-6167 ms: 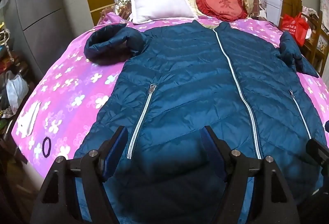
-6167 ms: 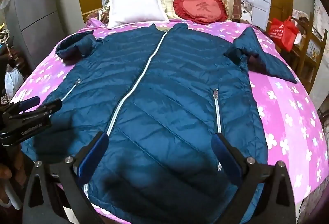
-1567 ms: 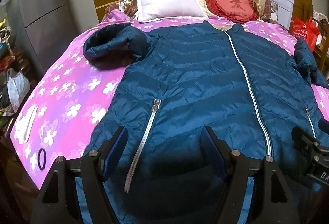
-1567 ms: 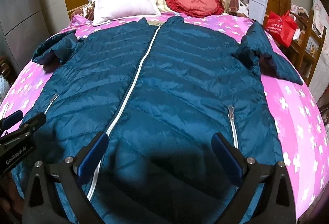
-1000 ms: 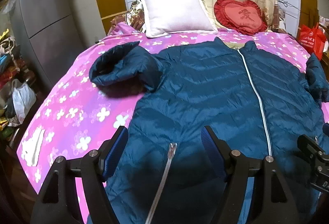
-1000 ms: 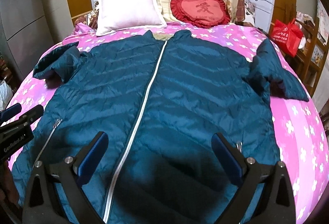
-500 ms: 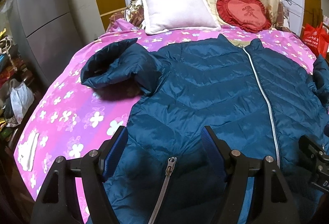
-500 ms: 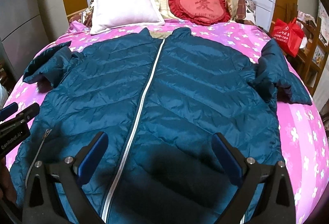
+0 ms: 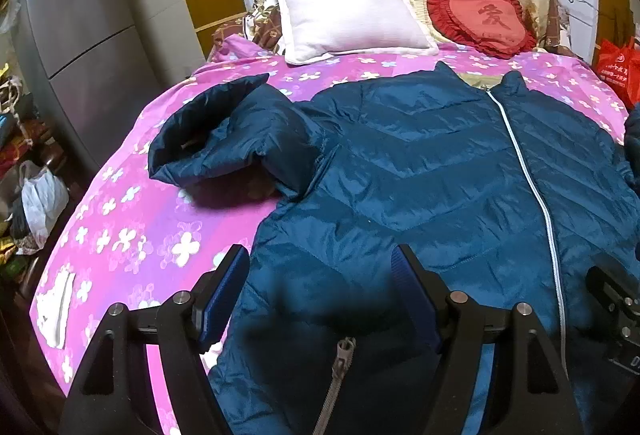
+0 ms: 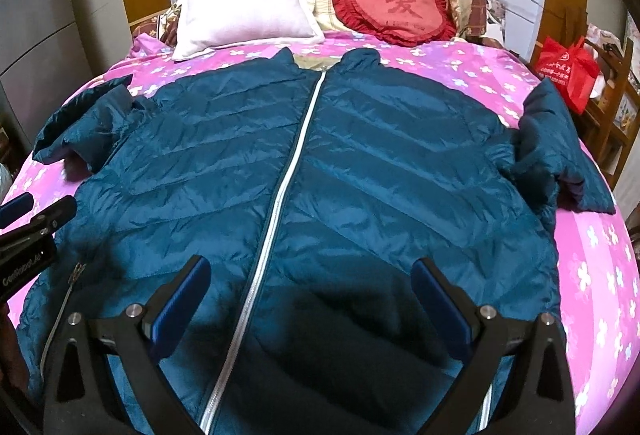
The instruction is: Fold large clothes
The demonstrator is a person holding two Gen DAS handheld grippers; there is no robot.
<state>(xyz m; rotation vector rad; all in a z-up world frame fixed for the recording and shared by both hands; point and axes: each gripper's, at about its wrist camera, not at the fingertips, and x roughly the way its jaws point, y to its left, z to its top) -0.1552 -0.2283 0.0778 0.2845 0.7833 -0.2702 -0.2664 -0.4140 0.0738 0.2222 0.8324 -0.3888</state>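
Note:
A large teal quilted down jacket (image 9: 420, 171) lies face up and zipped on a pink flowered bed; it fills the right wrist view (image 10: 320, 175). Its left sleeve (image 9: 228, 139) is bunched up beside the shoulder. Its right sleeve (image 10: 556, 155) is folded near the bed's right side. My left gripper (image 9: 320, 275) is open and empty, above the jacket's left side near the pocket zipper (image 9: 340, 359). My right gripper (image 10: 312, 287) is open and empty, above the lower middle of the jacket by the white centre zipper (image 10: 288, 187).
A white pillow (image 9: 348, 11) and a red heart cushion (image 9: 480, 19) lie at the head of the bed. A grey fridge (image 9: 80, 47) and bags (image 9: 40, 195) stand on the left. A red bag (image 10: 568, 71) and wooden shelves stand on the right.
Both grippers have moved forward over the jacket, from its hem toward the chest. The jacket itself has not moved, and both grippers stay open.

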